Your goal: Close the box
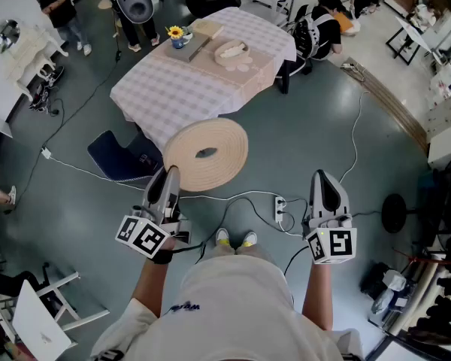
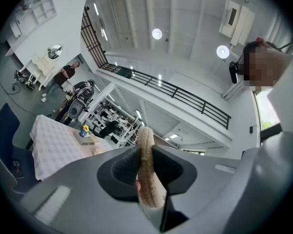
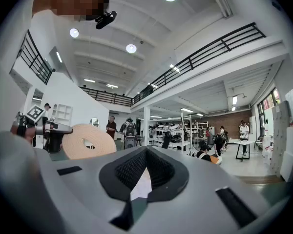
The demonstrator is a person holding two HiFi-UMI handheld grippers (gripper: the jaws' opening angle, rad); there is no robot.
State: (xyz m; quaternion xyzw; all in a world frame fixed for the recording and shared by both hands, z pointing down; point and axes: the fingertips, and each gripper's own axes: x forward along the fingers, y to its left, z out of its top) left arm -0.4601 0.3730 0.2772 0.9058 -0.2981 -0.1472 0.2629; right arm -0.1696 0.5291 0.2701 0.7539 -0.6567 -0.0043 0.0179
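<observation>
While the person stands on the grey floor, well back from the table, things lie like this.

Left gripper (image 1: 171, 173): its two jaws press on the near edge of the big round flat woven beige lid (image 1: 225, 138); the rim sits tight between the dark pads.
Lid: it sticks out past the left gripper, away from the person, over the floor just in front of the table's near corner.
Right gripper (image 1: 322, 177): its jaws are closed at the tips and hold nothing; it hangs over the floor, right of the lid and well apart from it.
Table (image 1: 173, 89): it wears a pale checked cloth and stands beyond the lid.
Box: a round beige box (image 1: 231, 51) sits on a tan mat on the far side of the table, with no lid on it, well apart from the lid.
Flower: a small blue pot with a yellow flower (image 1: 178, 34) stands left of the box.
Floor: a white plug strip (image 1: 279, 209) lies between the two grippers.
</observation>
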